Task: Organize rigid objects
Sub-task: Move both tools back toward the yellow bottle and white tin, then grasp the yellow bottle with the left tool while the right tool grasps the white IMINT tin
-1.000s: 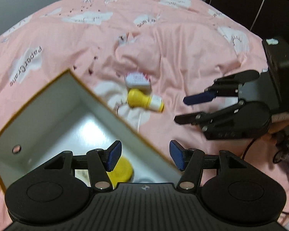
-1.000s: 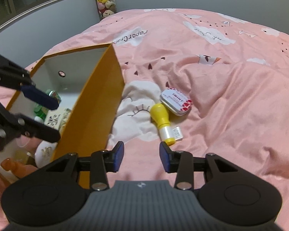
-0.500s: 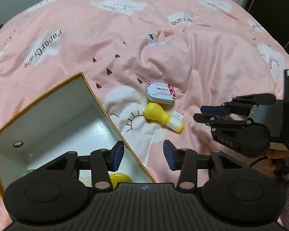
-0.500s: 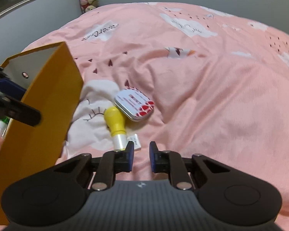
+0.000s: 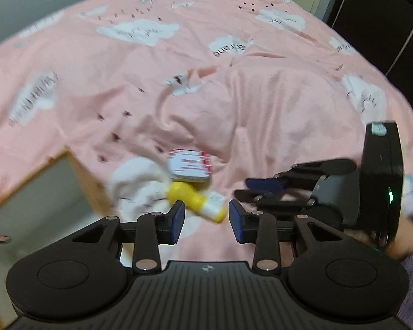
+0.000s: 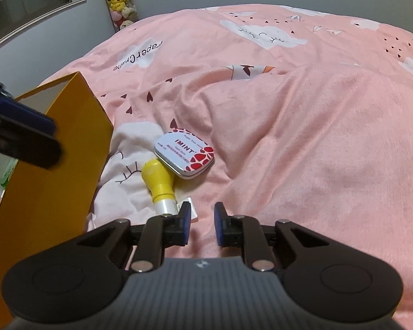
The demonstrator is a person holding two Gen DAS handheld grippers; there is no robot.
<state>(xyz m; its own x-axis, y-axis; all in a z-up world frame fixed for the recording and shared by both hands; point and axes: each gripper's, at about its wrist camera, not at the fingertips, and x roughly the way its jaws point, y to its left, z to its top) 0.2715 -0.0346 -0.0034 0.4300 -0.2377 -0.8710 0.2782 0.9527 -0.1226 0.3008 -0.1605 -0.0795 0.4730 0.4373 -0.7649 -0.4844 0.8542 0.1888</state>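
Observation:
A small yellow bottle with a white cap lies on the pink bedspread, touching a white and red IMINT tin. Both also show in the left wrist view: the bottle and the tin. My left gripper is open and empty, just short of the bottle. My right gripper is open a little and empty, its left finger beside the bottle's cap; it also shows in the left wrist view. An open orange box stands to the left of both objects.
The box has white inner walls; green and pink items show faintly inside it in the right wrist view. The pink bedspread is rumpled with a fold beyond the tin. Plush toys hang on the far wall.
My left gripper has moved right, off the box and toward the bottle, and opened wider. My right gripper has opened a little from nearly shut and drawn closer to the bottle's cap.

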